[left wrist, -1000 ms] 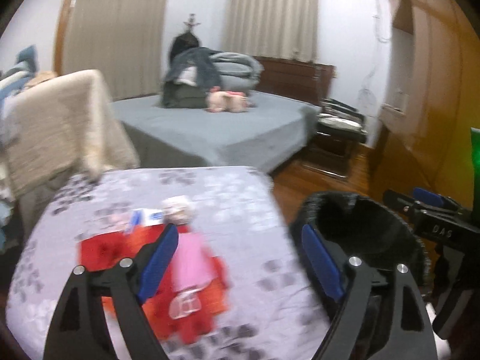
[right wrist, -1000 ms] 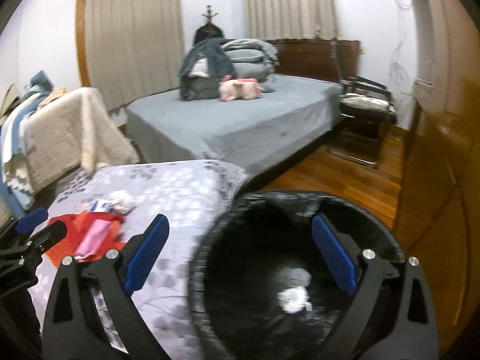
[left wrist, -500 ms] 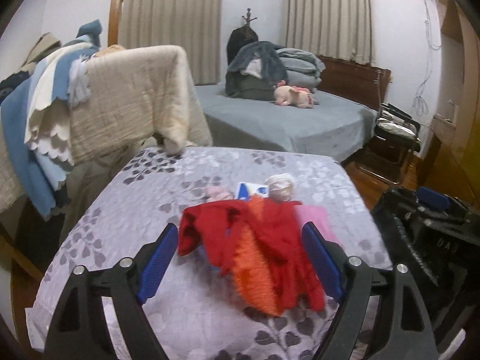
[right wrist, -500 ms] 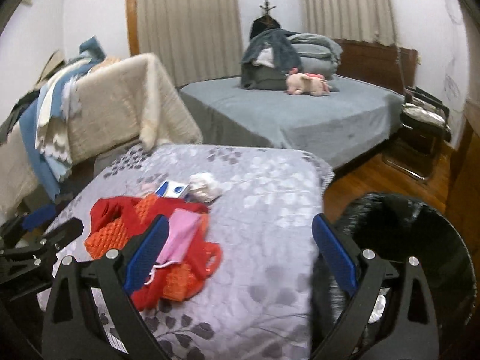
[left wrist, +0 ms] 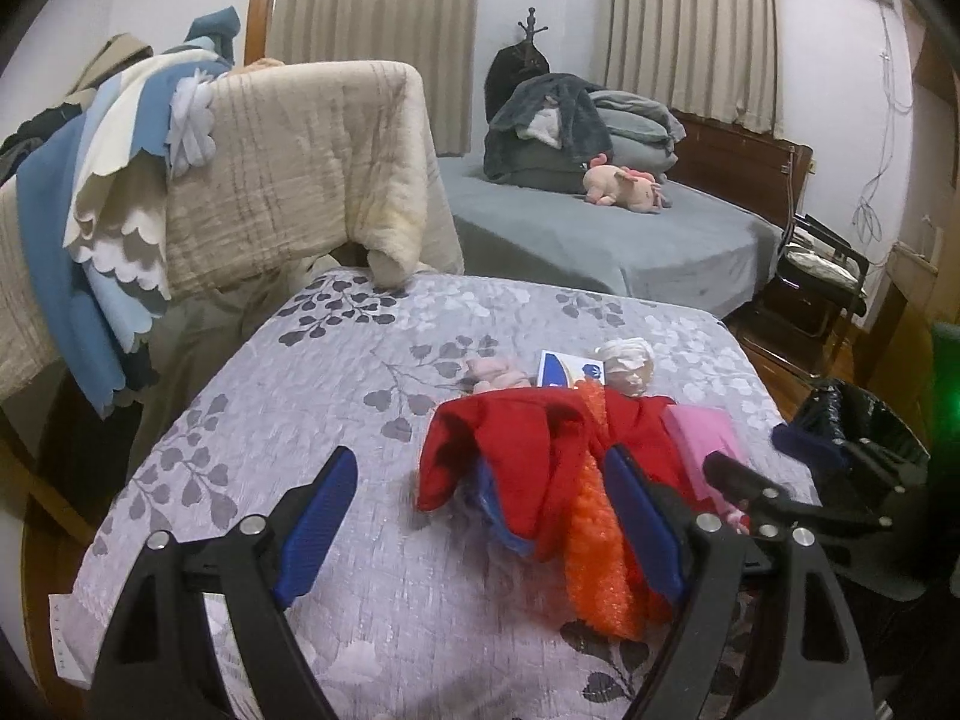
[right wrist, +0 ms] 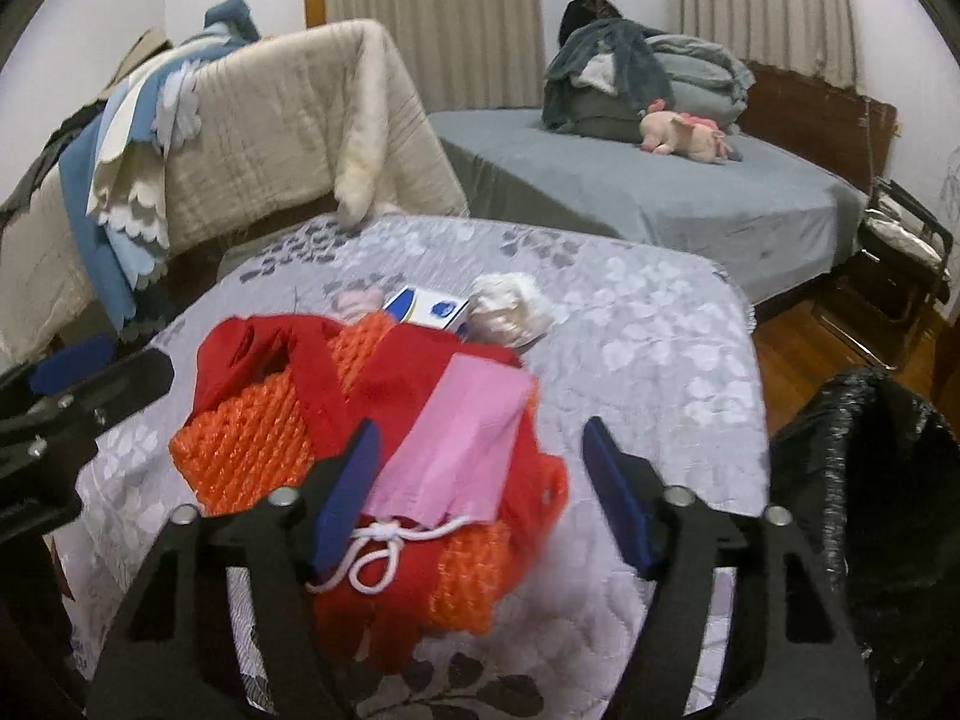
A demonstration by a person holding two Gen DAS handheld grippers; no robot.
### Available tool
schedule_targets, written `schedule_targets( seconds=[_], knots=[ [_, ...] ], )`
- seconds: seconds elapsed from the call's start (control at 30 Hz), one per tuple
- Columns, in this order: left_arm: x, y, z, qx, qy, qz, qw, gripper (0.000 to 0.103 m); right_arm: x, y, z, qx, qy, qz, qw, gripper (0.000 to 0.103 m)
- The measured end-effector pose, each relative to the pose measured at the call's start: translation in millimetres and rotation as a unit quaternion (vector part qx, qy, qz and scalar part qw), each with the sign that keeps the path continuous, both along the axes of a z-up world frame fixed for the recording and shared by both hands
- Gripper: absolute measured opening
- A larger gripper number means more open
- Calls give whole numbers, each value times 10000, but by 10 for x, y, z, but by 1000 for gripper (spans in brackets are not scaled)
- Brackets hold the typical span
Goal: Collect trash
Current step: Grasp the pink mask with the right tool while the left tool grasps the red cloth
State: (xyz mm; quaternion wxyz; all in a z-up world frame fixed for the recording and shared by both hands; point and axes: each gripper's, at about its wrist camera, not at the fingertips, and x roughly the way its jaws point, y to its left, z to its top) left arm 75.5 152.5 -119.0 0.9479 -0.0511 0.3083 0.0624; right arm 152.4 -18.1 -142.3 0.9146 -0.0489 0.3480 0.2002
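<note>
As jaws close, right gripper sits over pink pouch, nothing pinched yet; better drop lower, bite pouch edge w/o snagging red cloth. Left gripper wide open, empty, beside pile on quilt. Both angled down. Tissue wad & box behind pile; trash bag at right.

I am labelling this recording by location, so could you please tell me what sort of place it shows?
Most likely a bedroom in a home: a made bed with folded bedding and a plush pig on it, curtained windows, and a coat stand in the corner.
</note>
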Motion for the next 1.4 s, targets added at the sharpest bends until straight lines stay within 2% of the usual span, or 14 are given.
schedule_targets(
  seconds=[0.03,0.1,0.2,0.27,0.67,0.97,1.07,1.17,1.23,1.33,1.4],
  knots=[
    [3,7,-5,-6,6,-1,10000,82,10,18,-18,0,48,50,10000,53],
    [12,29,-16,-30,18,2,10000,82,25,44,-55,20,173,183,9997,33],
    [21,56,-25,-66,26,17,10000,82,4,54,-37,46,168,316,9993,19],
    [26,54,-22,-86,28,14,10000,82,-17,36,1,63,107,340,9993,16],
    [52,-81,43,-103,-56,-140,9998,82,-50,-351,381,392,-199,43,9990,14],
    [266,-49,-55,-112,98,-116,9998,69,55,-480,365,366,-221,-144,9990,14],
    [425,-10,-127,-188,238,-146,9994,59,80,-465,333,360,-182,-142,9991,14],
    [544,45,-232,-353,422,-184,9983,39,88,-441,323,321,-174,-112,9993,15],
    [581,72,-285,-477,501,-236,9973,21,89,-426,317,261,-186,-93,9994,15],
    [541,85,-258,-489,410,-201,9978,13,95,-422,316,276,-174,-109,9994,15],
    [497,99,-194,-498,313,-173,9981,12,95,-427,328,284,-176,-107,9994,15]
  ],
)
